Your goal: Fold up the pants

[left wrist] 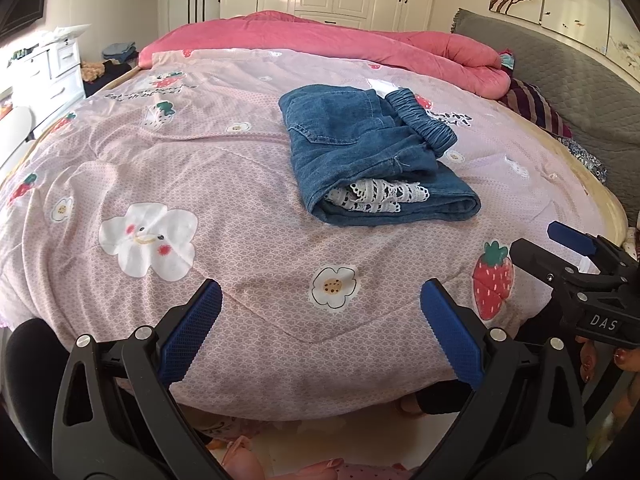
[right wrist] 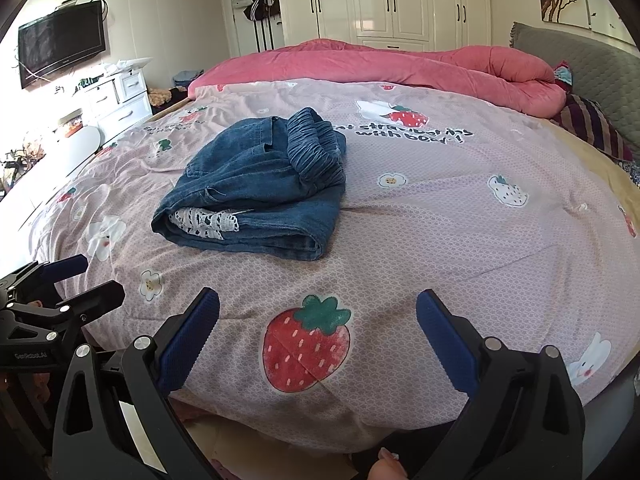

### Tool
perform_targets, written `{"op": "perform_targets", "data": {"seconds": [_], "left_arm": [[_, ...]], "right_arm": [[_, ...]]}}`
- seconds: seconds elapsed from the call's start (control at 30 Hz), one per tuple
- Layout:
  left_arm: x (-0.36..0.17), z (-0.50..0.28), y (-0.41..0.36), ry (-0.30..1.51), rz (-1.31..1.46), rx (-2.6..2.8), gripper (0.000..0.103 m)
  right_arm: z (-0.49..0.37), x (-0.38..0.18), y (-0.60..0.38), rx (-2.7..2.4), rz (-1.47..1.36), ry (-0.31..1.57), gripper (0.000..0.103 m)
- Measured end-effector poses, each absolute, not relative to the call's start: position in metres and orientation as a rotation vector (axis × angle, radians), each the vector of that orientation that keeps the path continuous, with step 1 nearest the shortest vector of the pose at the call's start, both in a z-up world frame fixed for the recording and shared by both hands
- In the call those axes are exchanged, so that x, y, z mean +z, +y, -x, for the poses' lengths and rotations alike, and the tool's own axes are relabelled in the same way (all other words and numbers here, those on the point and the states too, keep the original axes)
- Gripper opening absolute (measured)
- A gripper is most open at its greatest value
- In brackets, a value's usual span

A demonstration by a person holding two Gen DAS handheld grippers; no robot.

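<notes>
Blue denim pants lie folded into a compact bundle on the pink strawberry-print quilt. Their elastic waistband rests on top at the far side, and white lace trim pokes out of the near fold. My left gripper hovers open at the bed's near edge, well short of the pants, nothing between its blue pads. My right gripper is also open and empty, held back at the same edge. Each gripper shows at the side of the other's view, the right one and the left one.
A rolled pink comforter lies along the far side of the bed. A grey headboard and striped pillow are at the right. White drawers stand at the left, a wardrobe behind. The floor shows below the bed edge.
</notes>
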State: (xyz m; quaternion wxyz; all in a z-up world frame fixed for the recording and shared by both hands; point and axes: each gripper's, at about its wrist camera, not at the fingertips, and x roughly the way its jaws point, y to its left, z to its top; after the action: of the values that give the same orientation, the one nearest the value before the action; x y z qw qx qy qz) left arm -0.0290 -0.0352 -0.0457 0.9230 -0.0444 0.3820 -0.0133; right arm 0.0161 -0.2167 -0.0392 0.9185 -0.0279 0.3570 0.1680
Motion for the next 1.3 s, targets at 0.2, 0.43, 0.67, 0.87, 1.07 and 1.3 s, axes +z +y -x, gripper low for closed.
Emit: {"op": "perform_targets", "data": {"seconds": [0.2,0.43,0.67,0.87,1.07,1.3], "left_arm": [[-0.0456,0.0291,-0.0365,0.781,0.083,-0.025,0.094],[-0.0453,0.0285,-0.0365,0.784,0.078,-0.017,0.094],[-0.0452,0.0284,-0.0381,0.778,0.061,-0.008,0.094],[-0.0442,0.0289,-0.0369,0.775,0.056,0.004,0.094],[-0.0438,0.0288,-0.0367,0.774,0.055,0.006,0.094],[-0.0423,0.0298,-0.0376,0.767,0.046,0.020,0.094]], "right_arm": [[-0.0160,-0.0396,-0.2161,0.342,0.061,0.732,0.098],[-0.0160,-0.0401,-0.2163,0.340,0.060,0.734,0.098],[-0.0166,-0.0404,-0.2165,0.336,0.062,0.738,0.098],[-0.0165,-0.0406,-0.2170,0.335,0.063,0.737,0.098],[-0.0169,-0.0410,-0.2164,0.336,0.061,0.740,0.098],[-0.0170,-0.0413,-0.2164,0.338,0.060,0.740,0.098]]}}
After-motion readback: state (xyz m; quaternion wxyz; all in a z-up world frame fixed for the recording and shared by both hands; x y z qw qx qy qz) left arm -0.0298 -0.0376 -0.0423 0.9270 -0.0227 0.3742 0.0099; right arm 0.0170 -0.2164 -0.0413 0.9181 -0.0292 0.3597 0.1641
